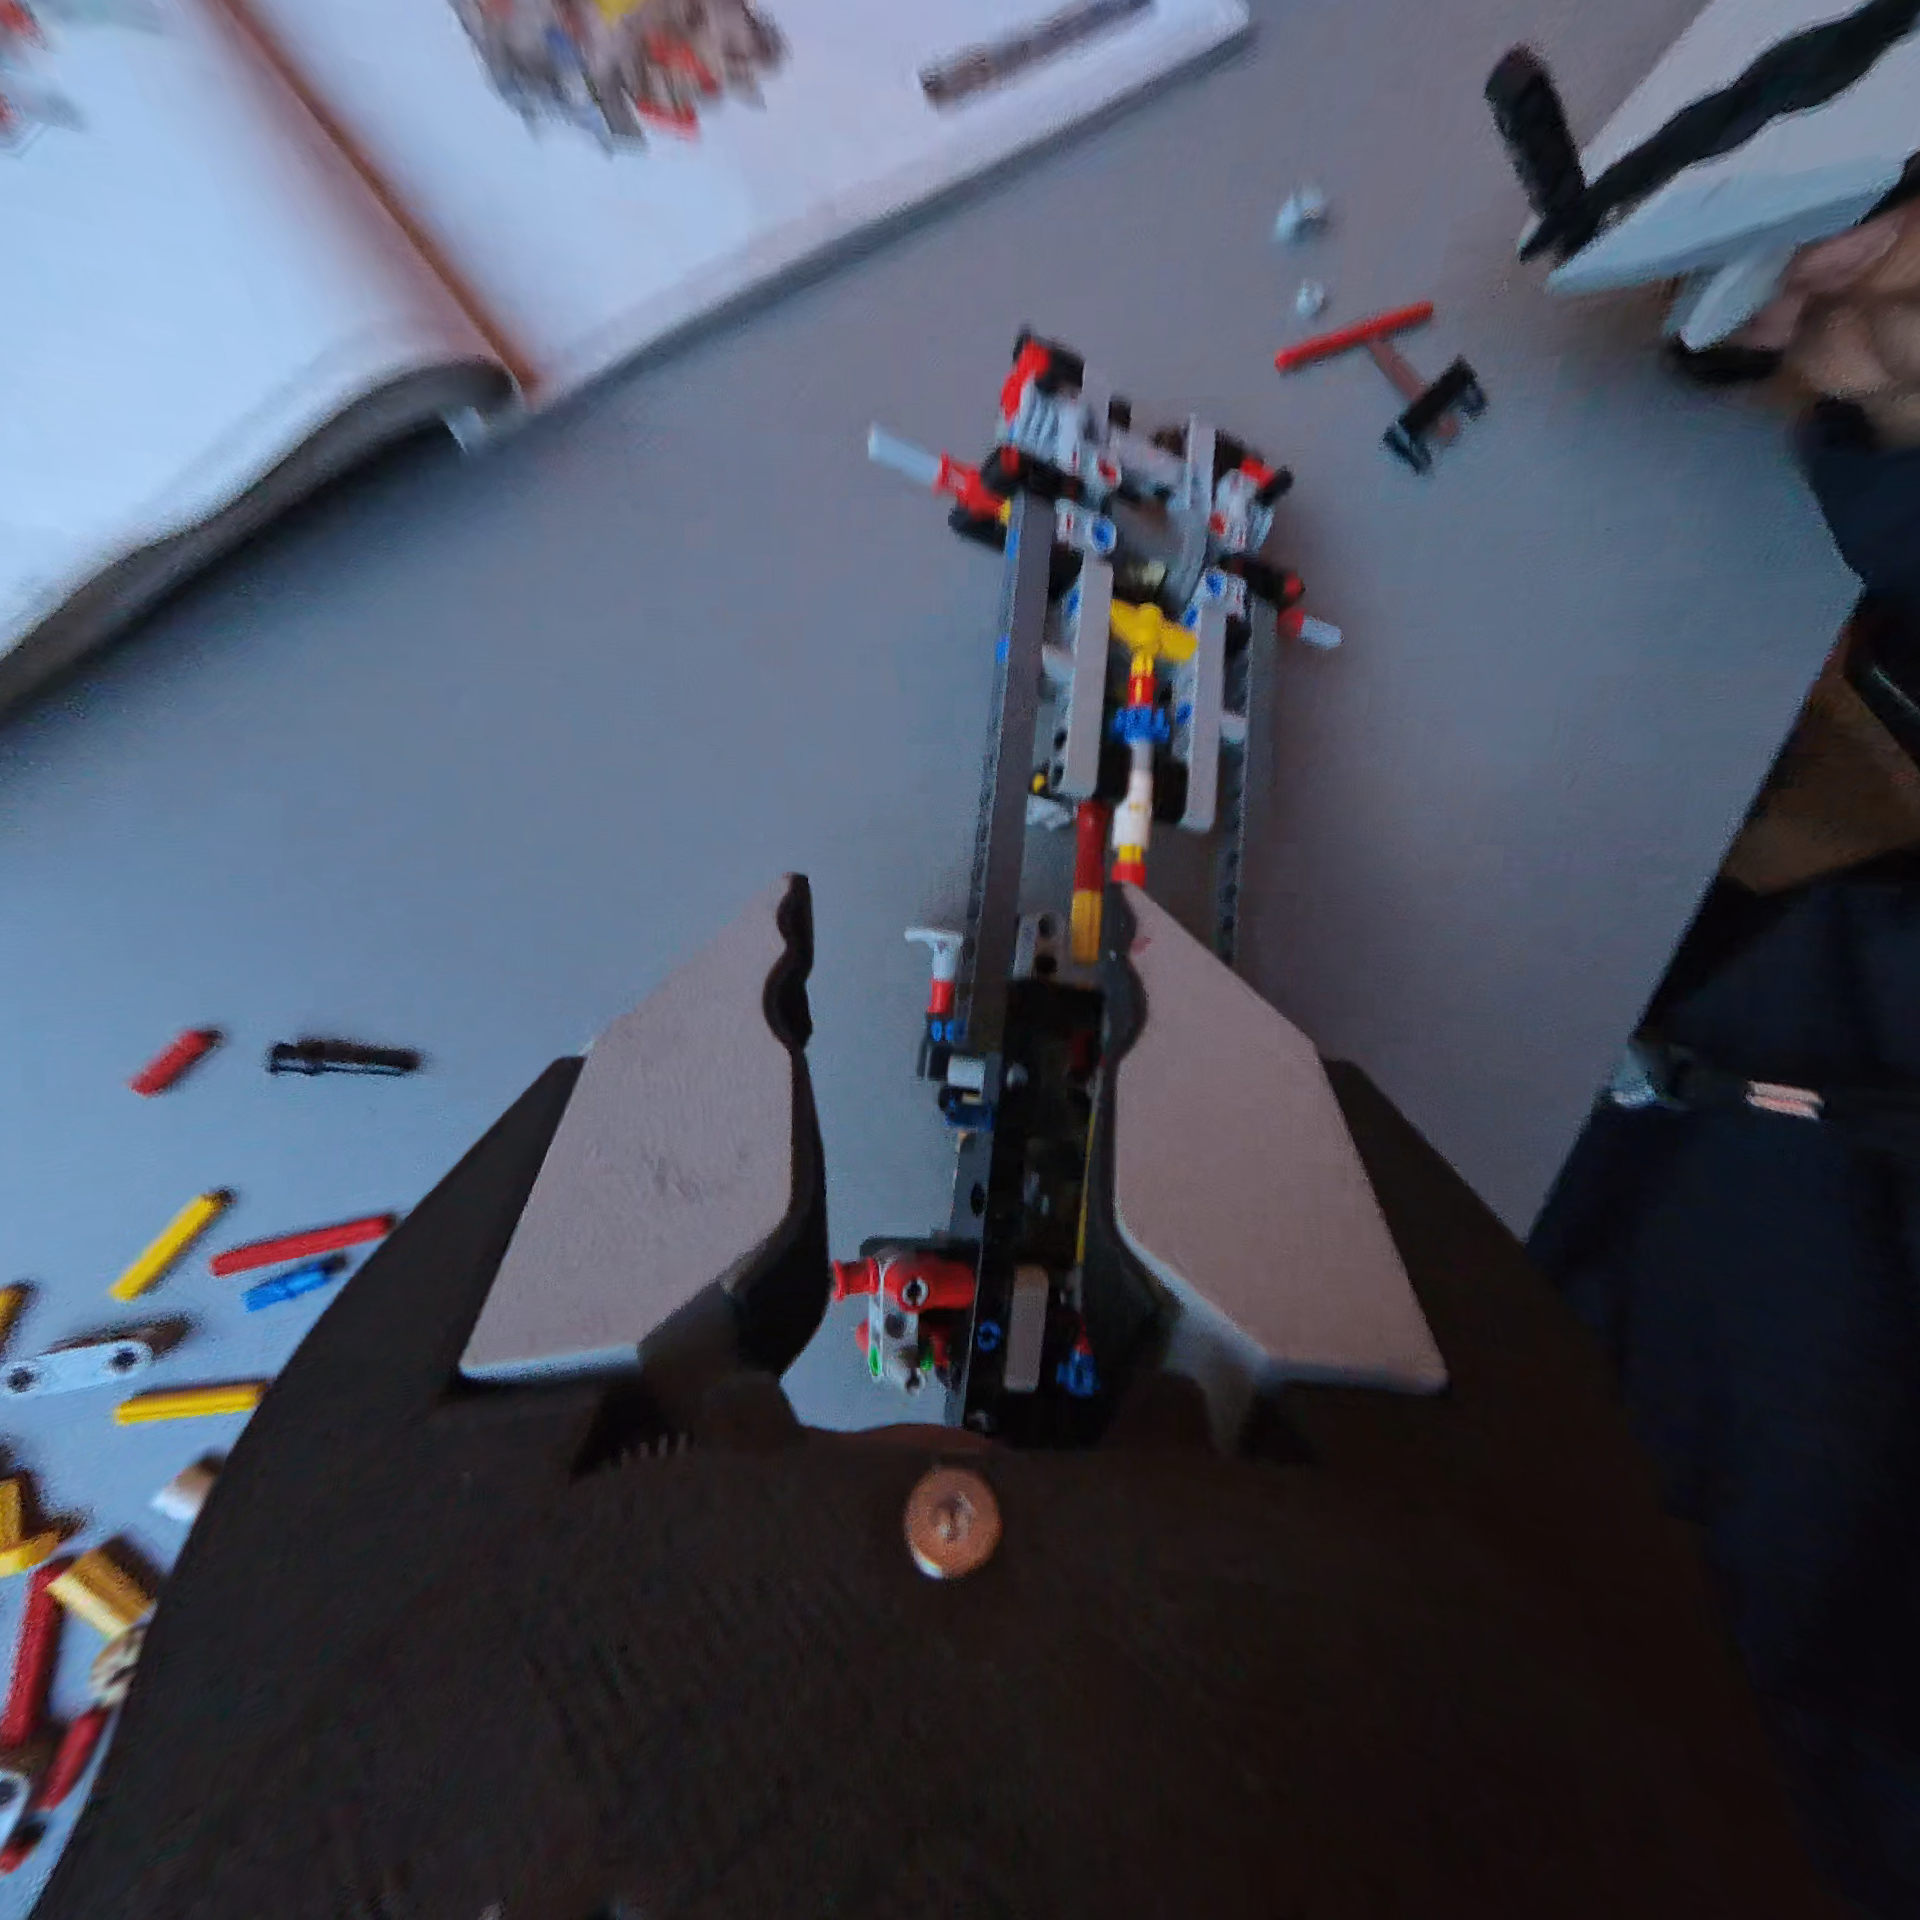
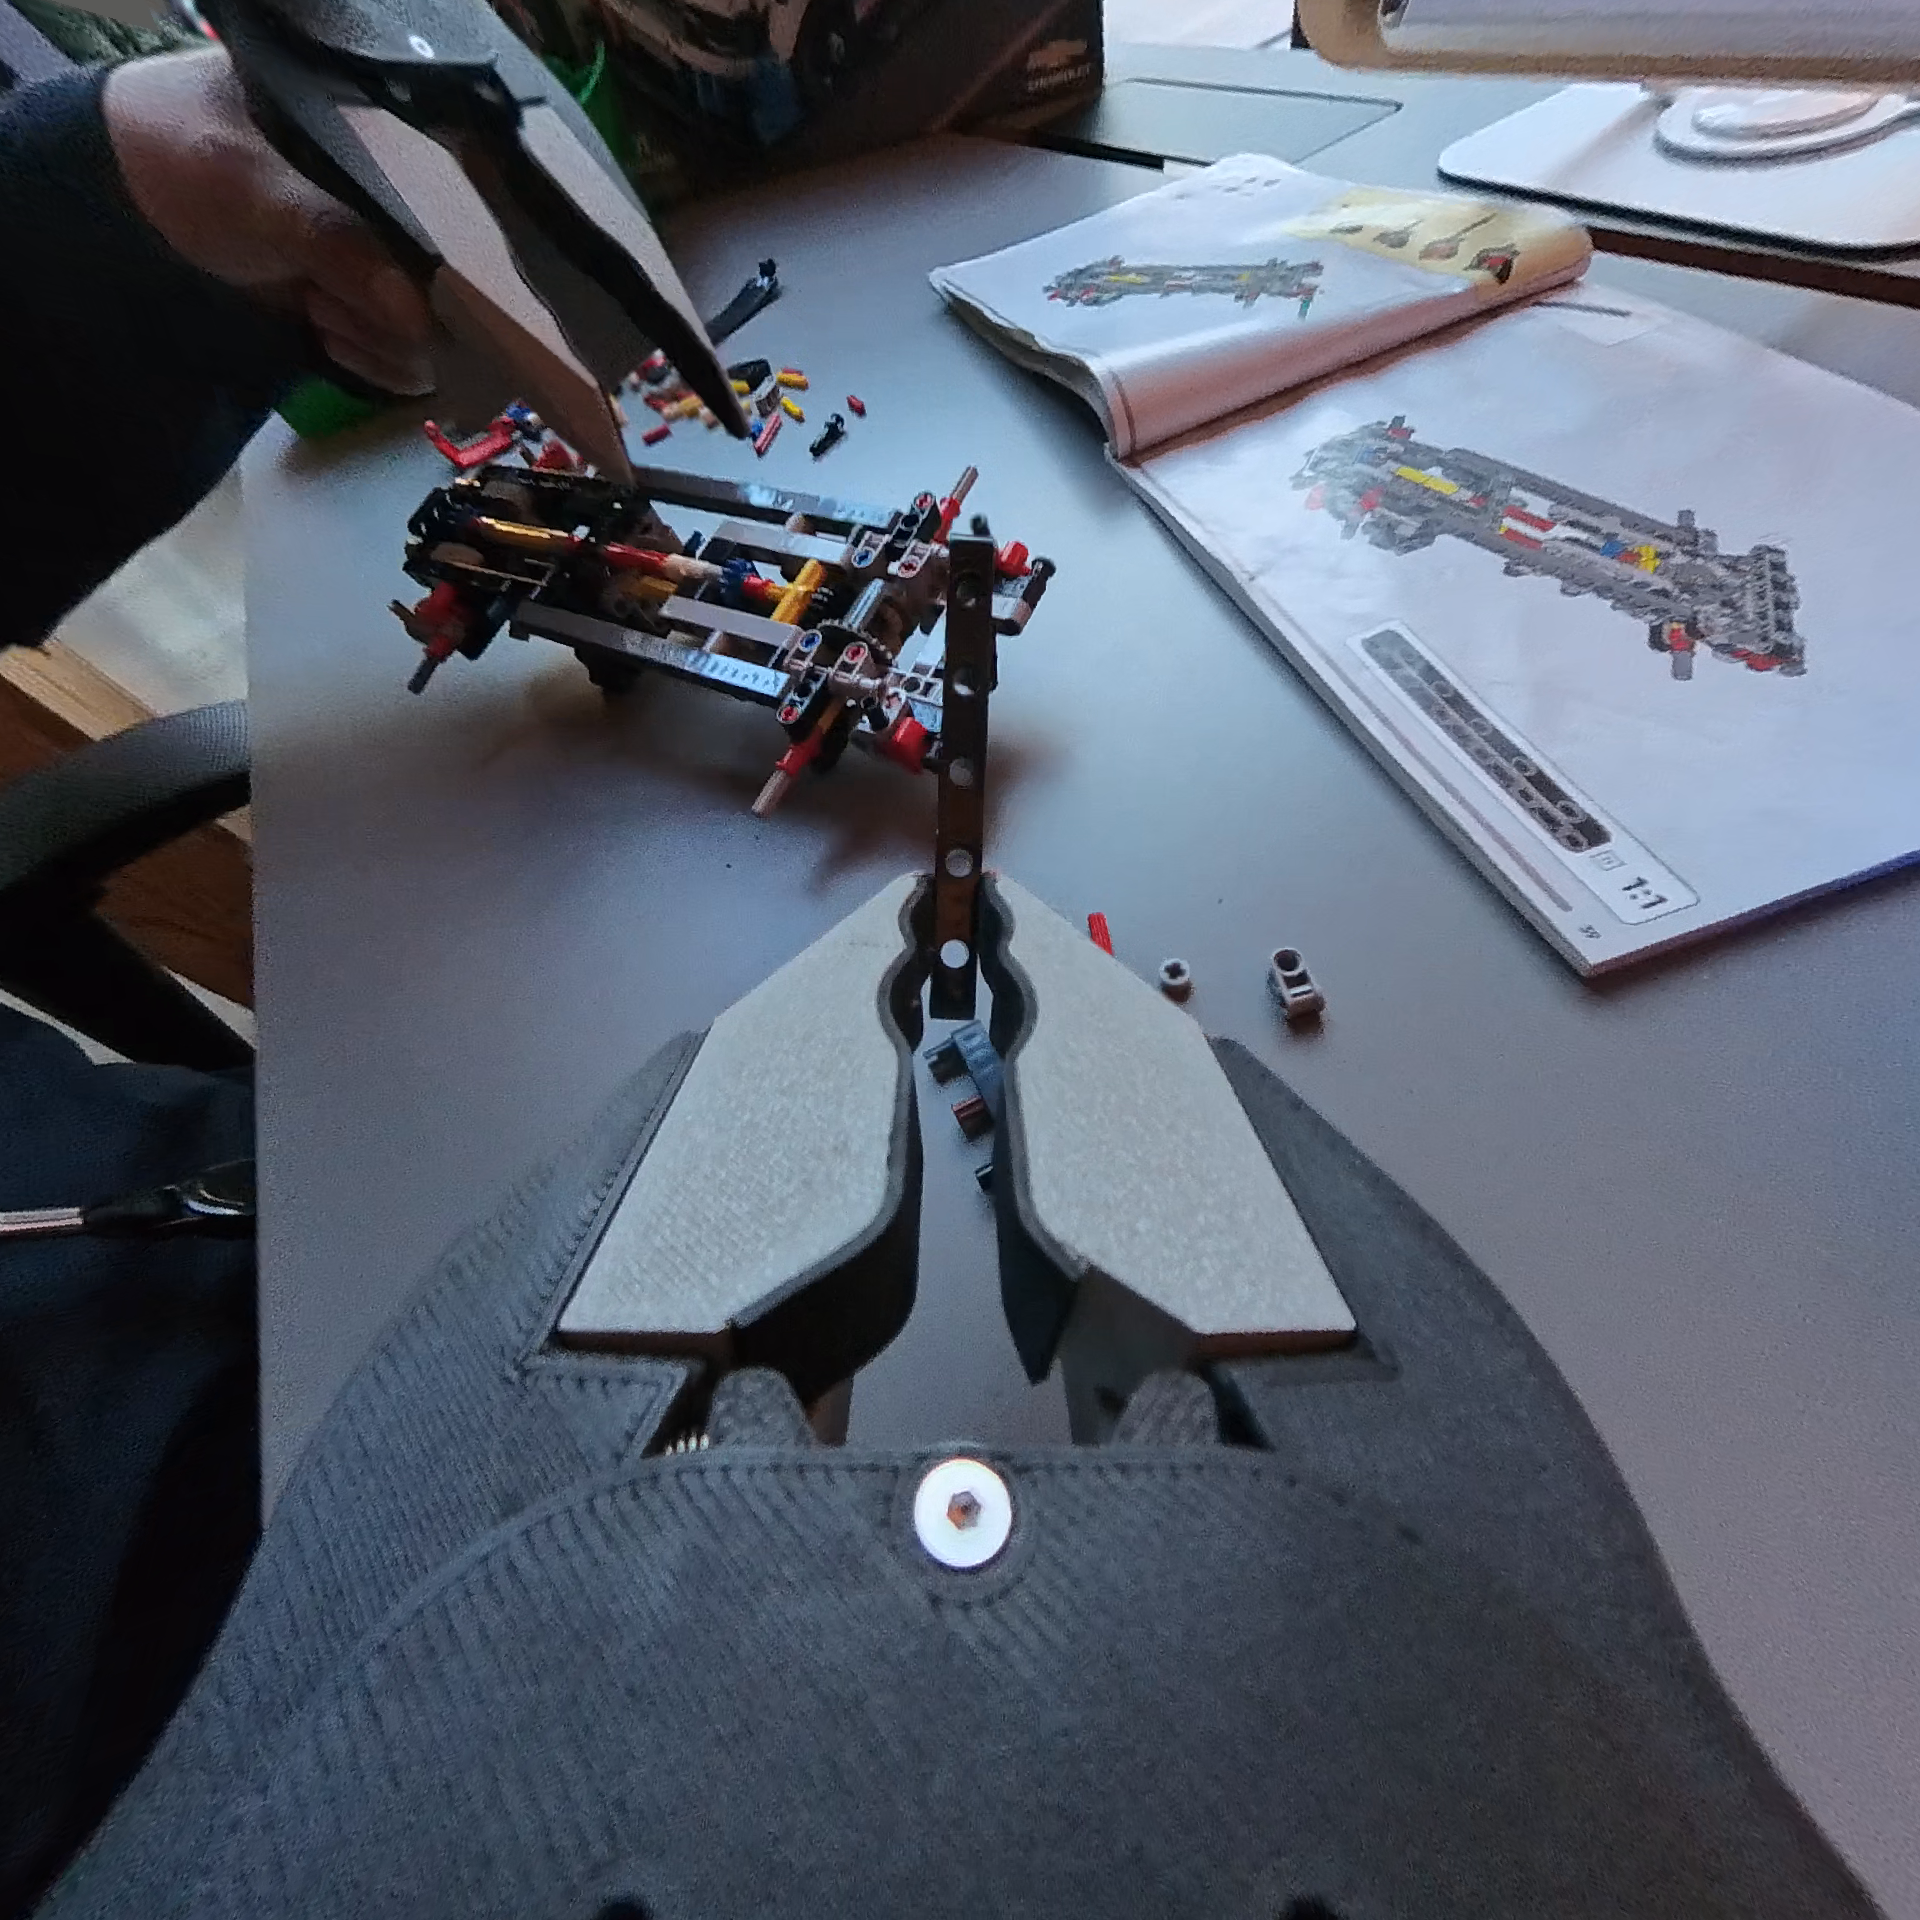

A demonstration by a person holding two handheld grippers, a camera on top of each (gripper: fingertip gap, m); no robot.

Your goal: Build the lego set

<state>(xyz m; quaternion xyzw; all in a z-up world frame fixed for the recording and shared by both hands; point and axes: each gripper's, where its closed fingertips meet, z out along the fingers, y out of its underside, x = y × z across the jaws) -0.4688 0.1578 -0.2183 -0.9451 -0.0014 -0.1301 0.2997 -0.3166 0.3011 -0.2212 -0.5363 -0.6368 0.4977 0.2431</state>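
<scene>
Black holed beam (image 2: 961, 769) pinched in right hand-held gripper (image 2: 954, 902), left (image 1: 961, 914) open (over chassis (image 1: 1101, 665))

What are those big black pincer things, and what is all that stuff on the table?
They are two grabbing tools, each held in a person's hand, with a camera on each looking along its two fingers. One picture is from the left gripper, the other from the right gripper. On the grey table lie a half-built toy car frame, an open instruction booklet and loose little pieces. The right gripper pinches a black beam with holes, standing upright. The left gripper is open, its fingers either side of the frame's near end, one finger touching it.
</scene>
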